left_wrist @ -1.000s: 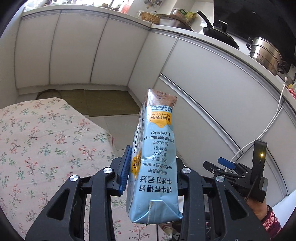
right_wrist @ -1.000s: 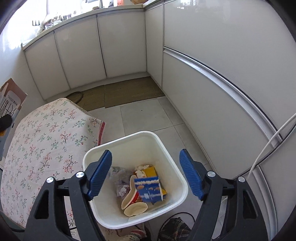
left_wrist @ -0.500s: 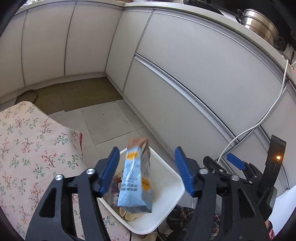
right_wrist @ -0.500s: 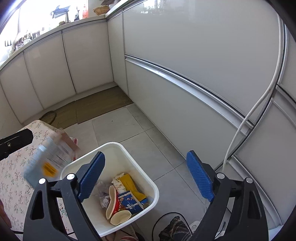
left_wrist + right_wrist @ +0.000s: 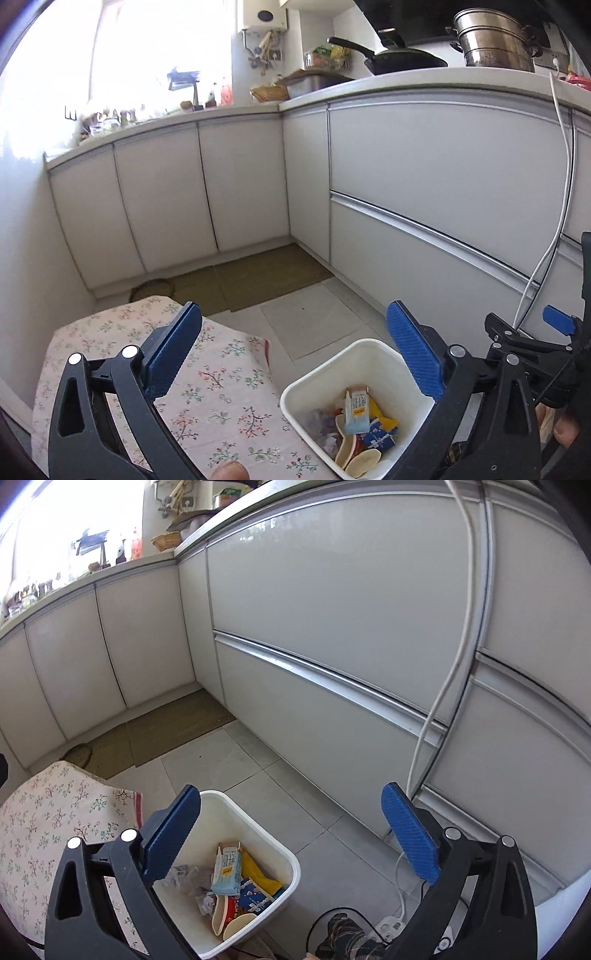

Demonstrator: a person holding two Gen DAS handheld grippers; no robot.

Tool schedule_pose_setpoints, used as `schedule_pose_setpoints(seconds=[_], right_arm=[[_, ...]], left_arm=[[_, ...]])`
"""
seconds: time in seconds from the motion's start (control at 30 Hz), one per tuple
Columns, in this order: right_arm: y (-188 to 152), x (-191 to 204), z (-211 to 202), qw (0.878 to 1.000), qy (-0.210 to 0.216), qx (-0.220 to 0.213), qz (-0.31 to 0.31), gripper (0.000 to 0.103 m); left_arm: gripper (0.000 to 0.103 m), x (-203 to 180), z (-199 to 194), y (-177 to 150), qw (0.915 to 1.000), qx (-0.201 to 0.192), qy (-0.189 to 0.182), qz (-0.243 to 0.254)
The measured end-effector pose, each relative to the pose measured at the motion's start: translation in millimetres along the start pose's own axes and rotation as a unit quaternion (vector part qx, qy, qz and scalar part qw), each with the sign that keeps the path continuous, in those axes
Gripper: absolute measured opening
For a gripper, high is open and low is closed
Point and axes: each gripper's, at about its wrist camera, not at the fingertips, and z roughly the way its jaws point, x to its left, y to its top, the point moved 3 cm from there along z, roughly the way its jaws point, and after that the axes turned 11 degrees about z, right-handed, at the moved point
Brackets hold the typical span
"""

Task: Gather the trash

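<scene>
White smooth plastic bin (image 5: 373, 349), lower centre: pale blue printed paper carton (image 5: 357, 412) inside. Floral pink woven cloth table cover (image 5: 207, 398), lower left, matt. Glossy white cabinet fronts (image 5: 424, 162); polished steel stockpot (image 5: 493, 35), upper right.

Both wrist fisheyes angled down from above floral-cloth table (image 5: 207, 391) edge, facing white base cabinets (image 5: 332, 635). Left view wider, catches countertop (image 5: 406, 79). Shared: white trash bin (image 5: 314, 380) (image 5: 258, 827), close below, plus floor mat (image 5: 258, 277) (image 5: 173, 723).
</scene>
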Motion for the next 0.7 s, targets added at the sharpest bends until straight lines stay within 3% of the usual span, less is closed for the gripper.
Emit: schedule_pose_setpoints(seconds=[0.23, 0.3, 0.47, 0.57, 0.7], right_arm=[[-24, -15, -38, 0.999, 0.032, -0.001, 0.028, 0.096], [-28, -12, -46, 0.999, 0.043, -0.005, 0.023, 0.096], [-42, 0, -64, 0.998, 0.063, -0.018, 0.008, 0.096], [-49, 10, -68, 0.997, 0.075, -0.022, -0.013, 0.096], [-55, 17, -77, 0.994, 0.096, -0.046, -0.028, 0.096]], left_arm=[[0.096, 29, -24, -24, 0.9932, 0.036, -0.037, -0.105], [0.096, 29, -28, -29, 0.9919, 0.048, -0.047, -0.107], [0.096, 30, -50, -45, 0.9944, 0.059, -0.007, -0.088], [0.096, 31, -60, -53, 0.9943, 0.072, -0.002, -0.078], [0.096, 42, -70, -61, 0.9924, 0.066, 0.027, -0.1]])
